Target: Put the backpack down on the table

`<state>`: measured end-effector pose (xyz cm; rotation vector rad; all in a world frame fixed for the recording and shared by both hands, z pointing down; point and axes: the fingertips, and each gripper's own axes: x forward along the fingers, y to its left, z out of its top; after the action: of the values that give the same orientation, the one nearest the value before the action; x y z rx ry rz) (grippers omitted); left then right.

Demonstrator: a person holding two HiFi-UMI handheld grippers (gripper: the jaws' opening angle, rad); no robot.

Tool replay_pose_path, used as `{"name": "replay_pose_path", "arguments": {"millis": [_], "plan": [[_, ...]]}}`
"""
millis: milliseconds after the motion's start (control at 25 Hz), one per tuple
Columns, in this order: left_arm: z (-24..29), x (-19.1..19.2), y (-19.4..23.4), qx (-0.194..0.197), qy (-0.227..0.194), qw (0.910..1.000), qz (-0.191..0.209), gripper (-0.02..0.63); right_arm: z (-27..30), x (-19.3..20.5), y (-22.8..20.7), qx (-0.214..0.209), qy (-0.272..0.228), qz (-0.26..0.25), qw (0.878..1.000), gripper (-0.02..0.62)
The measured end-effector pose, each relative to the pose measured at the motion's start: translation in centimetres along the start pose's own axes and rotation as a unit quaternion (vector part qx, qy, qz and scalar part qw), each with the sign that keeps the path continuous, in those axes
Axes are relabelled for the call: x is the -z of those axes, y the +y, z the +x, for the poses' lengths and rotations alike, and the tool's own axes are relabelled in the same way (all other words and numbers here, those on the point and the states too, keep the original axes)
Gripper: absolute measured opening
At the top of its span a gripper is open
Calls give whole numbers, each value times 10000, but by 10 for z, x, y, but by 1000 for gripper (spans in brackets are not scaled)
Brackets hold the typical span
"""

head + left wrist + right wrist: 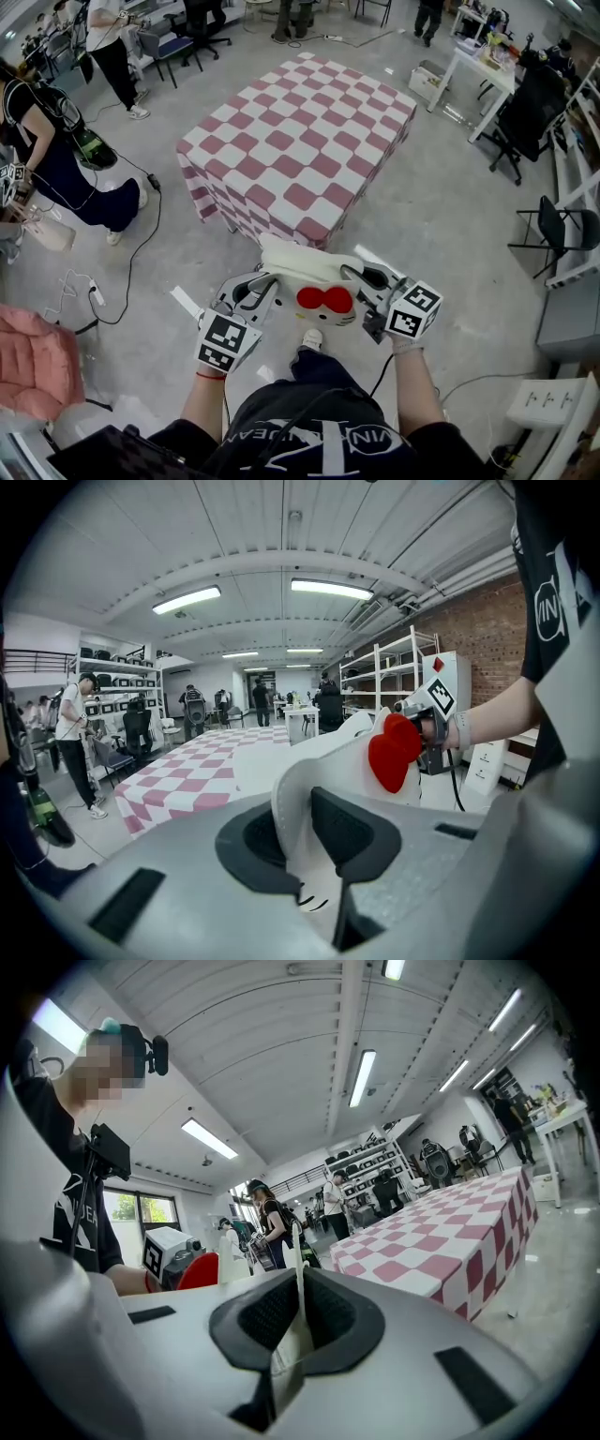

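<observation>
White print is carried on the black shirt (309, 441) at the bottom of the head view. Only the fragments "EAN" at its left and "VIN" at its right can be read, on either side of a large looping emblem. At the upper right of the left gripper view, "IN" inside a white ring is seen on the shirt (553, 592). Black-and-white square code patterns are borne by the lower-left marker cube (225, 342) and the lower-right marker cube (414, 311).

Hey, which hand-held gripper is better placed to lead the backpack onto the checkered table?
Probably the left hand-held gripper: its jaws close on a broad fold of the backpack, while the right hand-held gripper pinches only a thin edge. The table lies ahead of both.
</observation>
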<state>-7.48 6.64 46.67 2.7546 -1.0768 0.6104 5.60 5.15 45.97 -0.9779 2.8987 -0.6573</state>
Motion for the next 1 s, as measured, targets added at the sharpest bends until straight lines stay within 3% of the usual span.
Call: {"name": "replay_pose_path", "arguments": {"millis": [440,680,840,1000], "plan": [[43,-32,32,-117,-27,9999,20,57,21,-36,-49,-160,-63,-19,9999,11],[24,-33,46,-230,-99,9996,112,57,38,-43,-34,-302,-167,-56,9994,11],[63,-61,56,-352,-85,9992,156,57,39,-69,-76,-413,-206,-66,9989,11],[71,-72,64,-471,-138,9986,207,57,45,-82,-88,-506,-238,-117,9984,11]]}}
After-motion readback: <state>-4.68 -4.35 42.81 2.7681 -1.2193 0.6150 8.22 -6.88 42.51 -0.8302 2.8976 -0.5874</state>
